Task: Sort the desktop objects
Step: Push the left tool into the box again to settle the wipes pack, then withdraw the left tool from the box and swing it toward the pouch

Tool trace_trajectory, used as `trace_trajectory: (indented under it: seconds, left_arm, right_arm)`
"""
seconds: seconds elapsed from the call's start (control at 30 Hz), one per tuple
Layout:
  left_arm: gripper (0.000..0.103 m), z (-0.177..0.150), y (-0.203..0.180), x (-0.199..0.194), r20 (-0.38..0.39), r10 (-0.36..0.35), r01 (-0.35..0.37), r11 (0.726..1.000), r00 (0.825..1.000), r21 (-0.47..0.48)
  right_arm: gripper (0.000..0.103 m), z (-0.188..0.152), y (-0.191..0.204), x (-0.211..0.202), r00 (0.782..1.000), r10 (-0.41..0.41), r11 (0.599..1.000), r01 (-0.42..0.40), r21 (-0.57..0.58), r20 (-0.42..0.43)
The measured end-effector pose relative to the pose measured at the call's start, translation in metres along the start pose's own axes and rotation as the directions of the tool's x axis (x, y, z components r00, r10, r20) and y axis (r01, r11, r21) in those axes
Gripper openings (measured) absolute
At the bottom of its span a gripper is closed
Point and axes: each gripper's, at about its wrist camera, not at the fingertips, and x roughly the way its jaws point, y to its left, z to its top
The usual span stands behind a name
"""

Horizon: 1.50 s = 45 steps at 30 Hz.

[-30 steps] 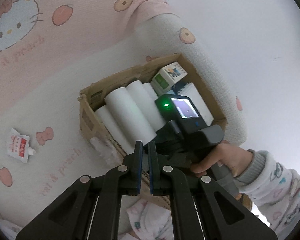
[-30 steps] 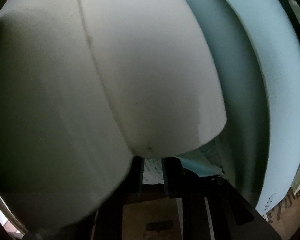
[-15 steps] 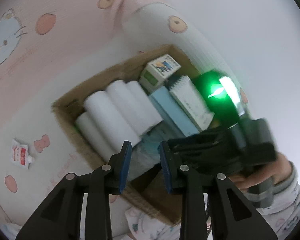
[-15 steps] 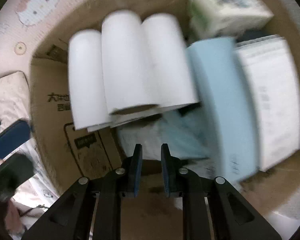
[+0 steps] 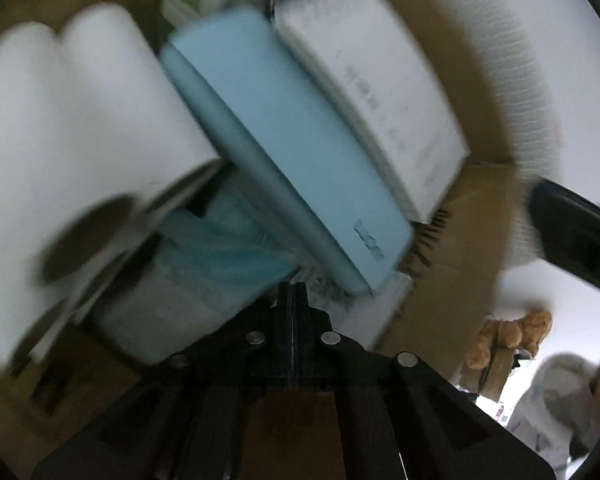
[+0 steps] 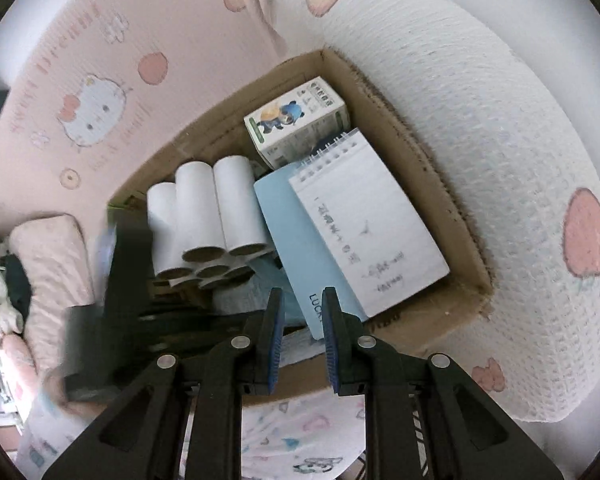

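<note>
Cardboard box w/ white rolls, blue case, spiral notepad inside.

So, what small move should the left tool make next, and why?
Probably open its jaws: the left tool is shut and empty, its tip close to the bluish plastic pack beside the light blue book in the cardboard box.
</note>
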Motion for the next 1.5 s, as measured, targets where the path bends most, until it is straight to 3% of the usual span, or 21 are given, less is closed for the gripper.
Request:
trace_trajectory:
  seconds: [0.2, 0.33, 0.5, 0.63, 0.73, 0.83, 0.93, 1.07, 1.17, 1.23, 1.27, 1.33, 1.4, 1.5]
  left_arm:
    - [0.0, 0.009, 0.002, 0.036, -0.083, 0.049, -0.049, 0.999, 0.995, -0.004]
    - [0.0, 0.007, 0.003, 0.041, -0.096, 0.212, -0.208, 0.977, 0.973, 0.046]
    - [0.001, -0.001, 0.003, 0.048, -0.13, 0.268, -0.262, 0.963, 0.954, 0.067]
    - [0.001, -0.006, 0.005, 0.043, -0.119, 0.26, -0.253, 0.965, 0.958, 0.073]
    - [0.006, -0.014, 0.002, 0.022, -0.044, 0.256, -0.252, 0.964, 0.966, 0.08]
    - [0.037, -0.025, -0.008, -0.009, 0.078, 0.219, -0.228, 0.964, 0.973, 0.138]
    - [0.042, -0.041, -0.016, -0.046, 0.198, 0.192, -0.227, 0.959, 0.961, 0.171]
    - [0.05, -0.064, -0.017, -0.086, 0.331, 0.179, -0.244, 0.955, 0.927, 0.169]
    - [0.05, -0.083, -0.012, -0.108, 0.406, 0.192, -0.267, 0.954, 0.894, 0.136]
    - [0.046, -0.094, -0.005, -0.118, 0.431, 0.157, -0.232, 0.964, 0.889, 0.128]
    - [0.038, -0.094, -0.003, -0.121, 0.436, 0.12, -0.193, 0.973, 0.892, 0.127]
    - [0.002, -0.089, -0.002, -0.123, 0.439, 0.078, -0.137, 0.985, 0.895, 0.105]
    - [0.001, -0.098, 0.007, -0.125, 0.464, 0.054, -0.104, 0.991, 0.884, 0.082]
    - [0.001, -0.105, 0.008, -0.128, 0.535, 0.011, -0.08, 0.991, 0.844, 0.106]
  right_arm:
    - [0.015, -0.011, -0.018, 0.001, 1.0, -0.015, 1.0, 0.015, 0.014, 0.009]
    - [0.015, -0.012, -0.025, 0.005, 0.998, -0.062, 0.998, 0.062, -0.006, 0.006]
    - [0.015, -0.008, -0.026, 0.006, 0.997, -0.081, 0.997, 0.081, -0.017, 0.007]
    - [0.015, -0.006, -0.024, 0.005, 0.996, -0.089, 0.996, 0.089, -0.008, 0.019]
    - [0.015, -0.005, -0.018, 0.004, 0.993, -0.112, 0.994, 0.112, -0.012, 0.035]
    - [0.015, -0.006, -0.013, 0.0, 0.99, -0.135, 0.991, 0.136, -0.015, 0.046]
    - [0.015, -0.007, -0.006, -0.006, 0.987, -0.15, 0.988, 0.151, -0.021, 0.063]
    - [0.015, -0.009, 0.004, -0.014, 0.983, -0.165, 0.985, 0.168, -0.033, 0.08]
    - [0.015, -0.013, 0.016, -0.02, 0.979, -0.184, 0.981, 0.189, -0.05, 0.092]
    - [0.015, -0.015, 0.026, -0.024, 0.975, -0.201, 0.975, 0.208, -0.073, 0.096]
    - [0.015, -0.017, 0.031, -0.025, 0.973, -0.21, 0.972, 0.218, -0.086, 0.099]
    - [0.015, -0.02, 0.04, -0.027, 0.969, -0.224, 0.966, 0.235, -0.11, 0.104]
    - [0.015, -0.023, 0.049, -0.028, 0.967, -0.234, 0.959, 0.247, -0.136, 0.103]
    - [0.015, -0.027, 0.06, -0.026, 0.961, -0.259, 0.947, 0.273, -0.169, 0.096]
